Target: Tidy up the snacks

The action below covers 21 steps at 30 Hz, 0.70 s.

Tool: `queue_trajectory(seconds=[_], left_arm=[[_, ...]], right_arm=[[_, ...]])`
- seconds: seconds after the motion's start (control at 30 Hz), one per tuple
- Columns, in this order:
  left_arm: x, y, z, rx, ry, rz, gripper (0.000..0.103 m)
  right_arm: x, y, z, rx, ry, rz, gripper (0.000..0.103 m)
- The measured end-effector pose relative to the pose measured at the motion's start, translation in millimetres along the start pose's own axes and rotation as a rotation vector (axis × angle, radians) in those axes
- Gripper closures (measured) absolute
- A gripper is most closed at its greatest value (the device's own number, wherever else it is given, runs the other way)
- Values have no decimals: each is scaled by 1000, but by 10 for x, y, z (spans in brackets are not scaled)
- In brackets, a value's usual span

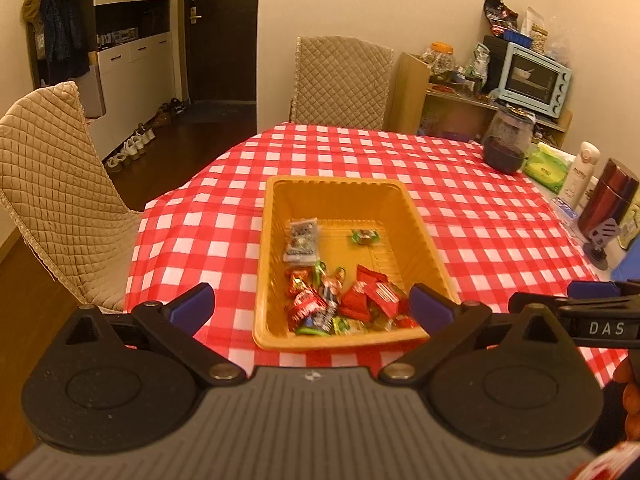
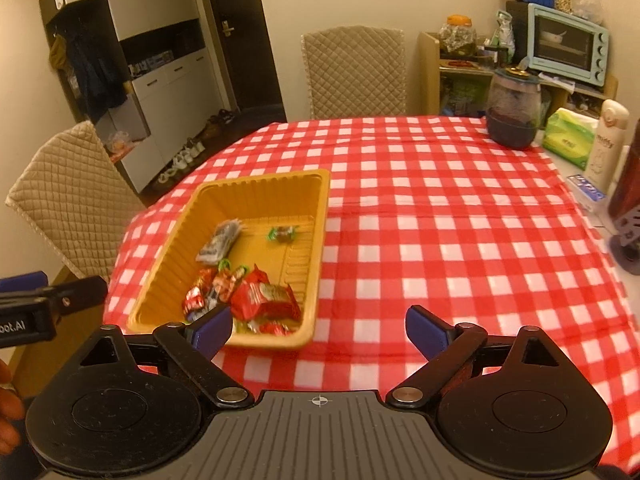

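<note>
Right now we hold both grippers above the near edge of a table covered with a red-and-white checked cloth (image 1: 400, 168). Our left gripper (image 1: 312, 306) has its blue-padded fingers (image 1: 192, 304) spread wide apart, with nothing clamped between them; through the gap we look down at the near end of the yellow tray (image 1: 340, 192). Our right gripper (image 2: 320, 330) is likewise spread apart and holds nothing; its left pad sits in front of the tray's near corner in that view, and its right pad is over bare cloth. The tray (image 2: 256, 188) rests flat on the cloth toward the table's left side. Inside it, a heap of snacks (image 1: 344, 304) in red and green wrappers lies piled at the near end. A grey packet (image 1: 302, 240) lies farther along by the left wall, and a single green-wrapped sweet (image 1: 364, 236) lies apart from the rest near the middle of the floor of the tray. At the far right of the table stand a dark glass jar (image 2: 514, 114), a green tissue pack (image 2: 568, 138) and a white bottle (image 2: 606, 140). Two quilted chairs (image 1: 340, 80) stand at the far and left sides.
</note>
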State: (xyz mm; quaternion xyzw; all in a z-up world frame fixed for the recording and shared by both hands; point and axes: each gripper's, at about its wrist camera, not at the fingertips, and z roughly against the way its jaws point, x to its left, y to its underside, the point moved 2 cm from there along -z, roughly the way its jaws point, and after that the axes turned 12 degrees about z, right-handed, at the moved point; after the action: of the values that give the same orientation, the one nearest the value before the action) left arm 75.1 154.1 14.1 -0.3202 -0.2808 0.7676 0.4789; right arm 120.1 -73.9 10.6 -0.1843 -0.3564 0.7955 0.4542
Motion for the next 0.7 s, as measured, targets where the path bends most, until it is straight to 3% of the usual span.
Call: queue_trajectory(seconds=[0.7], left_arm=[[-140,512,746,19,-22,4,0]], right_arm=[[219,403,865,-39,43,42,10]])
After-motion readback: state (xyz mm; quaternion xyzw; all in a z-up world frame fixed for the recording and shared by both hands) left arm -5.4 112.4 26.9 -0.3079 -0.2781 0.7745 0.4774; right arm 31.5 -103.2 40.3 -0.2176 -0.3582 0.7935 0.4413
